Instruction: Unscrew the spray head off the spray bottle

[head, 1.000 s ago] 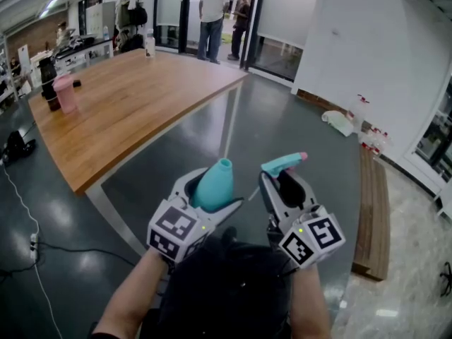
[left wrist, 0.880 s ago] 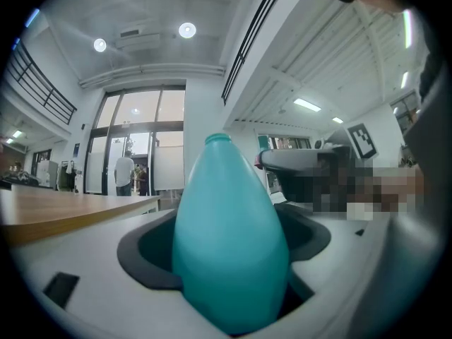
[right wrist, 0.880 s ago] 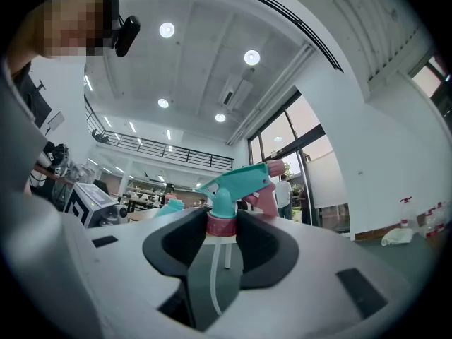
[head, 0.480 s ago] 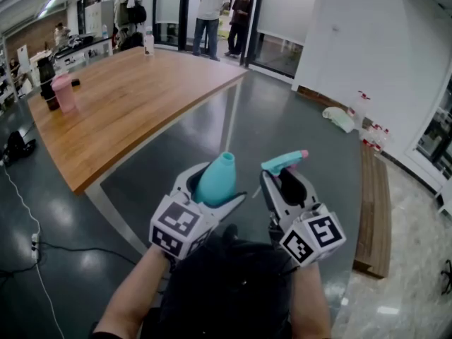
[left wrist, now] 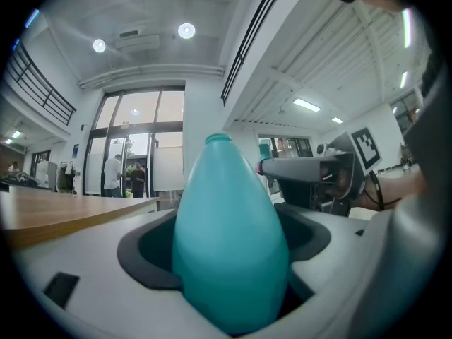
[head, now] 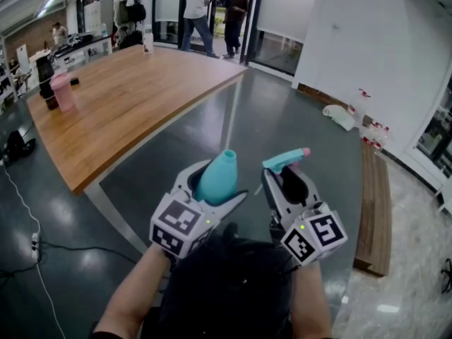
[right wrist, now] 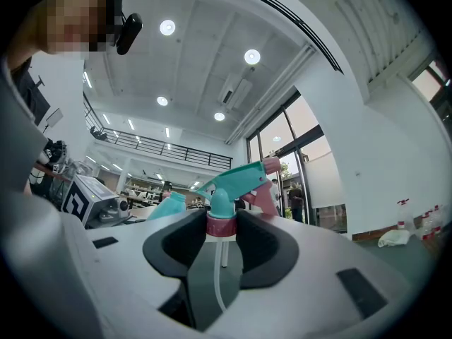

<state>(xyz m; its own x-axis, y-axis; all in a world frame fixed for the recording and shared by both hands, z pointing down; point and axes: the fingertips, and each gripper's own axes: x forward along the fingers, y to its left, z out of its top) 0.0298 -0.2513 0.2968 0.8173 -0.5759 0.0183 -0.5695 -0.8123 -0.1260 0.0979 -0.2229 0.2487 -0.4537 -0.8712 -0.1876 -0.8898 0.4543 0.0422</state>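
Standing clear of the bottle, the teal plastic spray head with pink nozzle tip (right wrist: 236, 180) is gripped by its pink threaded collar (right wrist: 220, 224) between the dark pads of the right gripper (right wrist: 220, 240). The jaws are clamped against the collar on both sides. A thin white dip tube (right wrist: 215, 283) is seen hanging from the collar into the gap between the jaws. The nozzle is pointed away from the person and slightly upward.

The teal pear-shaped plastic spray bottle (left wrist: 229, 239) is clasped around its wide body by the left gripper (left wrist: 226, 249), pads pressed on either flank. Its bare neck is directed away from the person, with no head fitted. In the head view the bottle and the spray head are held side by side with a clear gap between them, in front of the person's torso.

A dark grey polished floor (head: 282, 119) is noted beneath both grippers. A long wooden table (head: 127, 97) is seen to the left, with a pink tumbler (head: 65, 92) near its far edge. Two people (head: 198, 13) are visible at the glass doorway beyond.
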